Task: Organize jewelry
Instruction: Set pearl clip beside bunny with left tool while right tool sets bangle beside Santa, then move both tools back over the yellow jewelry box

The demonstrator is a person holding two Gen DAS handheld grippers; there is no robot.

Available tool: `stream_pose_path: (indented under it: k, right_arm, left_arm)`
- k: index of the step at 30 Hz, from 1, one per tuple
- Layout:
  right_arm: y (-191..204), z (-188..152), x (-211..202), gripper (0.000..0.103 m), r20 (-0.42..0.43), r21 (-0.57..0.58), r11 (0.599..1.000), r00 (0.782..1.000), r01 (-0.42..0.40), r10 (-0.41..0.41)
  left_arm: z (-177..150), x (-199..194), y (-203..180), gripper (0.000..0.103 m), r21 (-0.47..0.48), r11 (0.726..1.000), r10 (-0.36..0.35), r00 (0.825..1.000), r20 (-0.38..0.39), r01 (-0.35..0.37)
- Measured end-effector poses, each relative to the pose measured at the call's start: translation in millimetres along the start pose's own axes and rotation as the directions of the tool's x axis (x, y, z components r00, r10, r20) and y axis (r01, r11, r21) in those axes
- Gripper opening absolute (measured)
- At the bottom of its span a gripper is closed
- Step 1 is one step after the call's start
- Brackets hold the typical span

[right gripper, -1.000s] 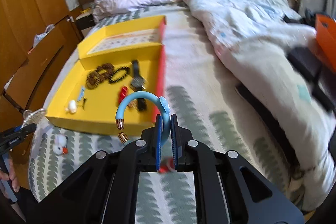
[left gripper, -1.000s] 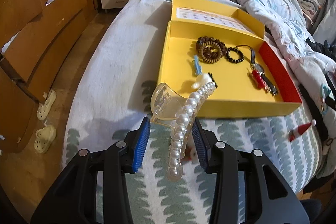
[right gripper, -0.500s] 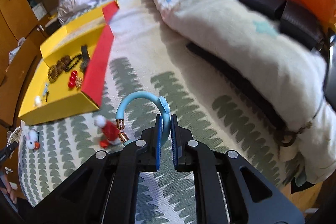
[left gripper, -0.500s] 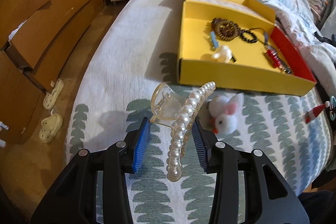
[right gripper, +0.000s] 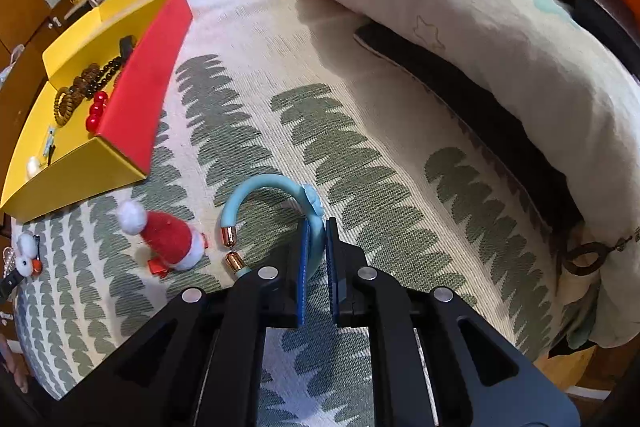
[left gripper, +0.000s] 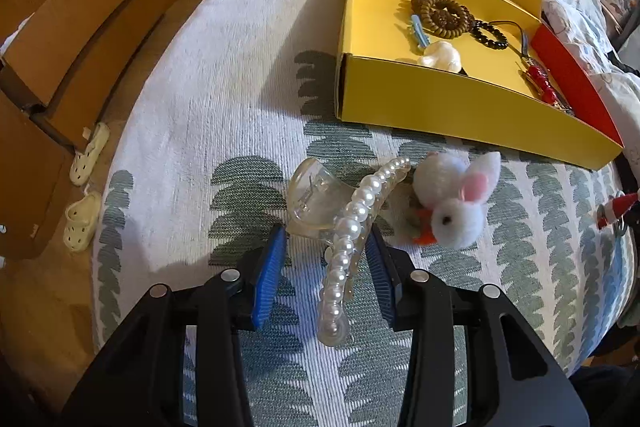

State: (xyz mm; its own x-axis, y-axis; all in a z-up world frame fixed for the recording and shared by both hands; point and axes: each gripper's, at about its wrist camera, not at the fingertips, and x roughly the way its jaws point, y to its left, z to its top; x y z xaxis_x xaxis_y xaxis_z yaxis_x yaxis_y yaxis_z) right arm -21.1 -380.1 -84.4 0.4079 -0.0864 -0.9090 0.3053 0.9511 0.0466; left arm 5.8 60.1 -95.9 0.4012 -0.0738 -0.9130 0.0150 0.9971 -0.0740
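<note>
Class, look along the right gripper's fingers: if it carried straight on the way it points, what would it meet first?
Probably the leaf-patterned bedspread. The right gripper, shut on the blue bangle, points steeply down at bare cover; the Santa-hat clip lies off to one side. Depth is uncertain.

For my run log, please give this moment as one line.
left gripper: holds pearl hair claw | right gripper: shut on blue bangle | both above bedspread, outside yellow box

free: bedspread (right gripper: pixel 360 115) right of yellow box (right gripper: pixel 80 171) | blocked: duvet (right gripper: pixel 500 39), santa clip (right gripper: pixel 168 239)
</note>
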Motion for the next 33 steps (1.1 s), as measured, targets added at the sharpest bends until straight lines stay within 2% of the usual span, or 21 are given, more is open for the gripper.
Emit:
stream_pose_path:
  k: [7, 9, 13, 15, 17, 19, 21, 24, 27, 31, 33]
  right_arm:
    - [7.3, -1.8, -5.2, 0.015, 0.029, -0.041, 0.998, 0.999, 0.037, -0.036]
    - [7.3, -1.6, -10.2, 0.015, 0.043, -0.035, 0.999, 0.999, 0.017, -0.015]
    - [7.7, 0.1, -24.3, 0.018, 0.102, -0.034, 0.999, 0.994, 0.038, -0.034]
    - [8.0, 0.5, -34.6, 0.019, 0.143, -0.032, 0.999, 0.989, 0.044, -0.039]
    - [8.7, 0.9, -43.9, 0.019, 0.178, -0.029, 0.999, 0.983, 0.040, -0.034]
    - [10.1, 2.8, -48.0, 0.024, 0.194, -0.030, 0.999, 0.981, 0.035, -0.028]
    - [12.5, 4.1, -53.5, 0.033, 0.217, -0.031, 0.999, 0.976, 0.034, -0.027]
    - [18.7, 5.6, -66.7, 0.041, 0.268, -0.043, 0.999, 0.963, -0.001, 0.012]
    - [31.7, 7.9, -80.0, 0.047, 0.314, -0.074, 0.995, 0.945, -0.066, 0.086]
    - [64.3, 17.4, -80.0, 0.050, 0.289, -0.150, 0.971, 0.931, -0.186, 0.222]
    - [84.1, 22.9, -74.6, 0.052, 0.257, -0.187, 0.960, 0.932, -0.210, 0.254]
  left_arm:
    - [2.5, 1.4, 2.0, 0.042, -0.019, 1.000, -0.004, 1.000, -0.003, 0.004]
    - [3.3, 0.0, 4.8, 0.042, -0.032, 0.999, -0.020, 1.000, -0.007, 0.020]
    - [5.1, -9.0, 7.2, 0.044, -0.047, 0.997, -0.053, 0.999, 0.010, 0.053]
    - [6.0, -16.6, 6.2, 0.053, -0.038, 0.998, -0.046, 0.998, 0.037, 0.047]
    - [6.3, -24.5, 6.6, 0.057, -0.040, 0.998, -0.050, 0.997, 0.061, 0.052]
    - [7.4, -28.1, 6.7, 0.060, -0.042, 0.997, -0.058, 0.996, 0.070, 0.061]
    - [8.6, -31.7, 6.9, 0.060, -0.043, 0.997, -0.055, 0.995, 0.080, 0.059]
    - [10.8, -36.0, 4.0, 0.060, -0.038, 0.998, -0.051, 0.994, 0.097, 0.055]
    - [13.3, -42.1, -4.6, 0.061, -0.013, 0.999, -0.044, 0.992, 0.122, 0.046]
    - [19.0, -49.7, -20.5, 0.066, 0.027, 0.998, -0.056, 0.987, 0.150, 0.053]
    - [24.6, -51.4, -30.8, 0.068, 0.049, 0.997, -0.059, 0.986, 0.157, 0.052]
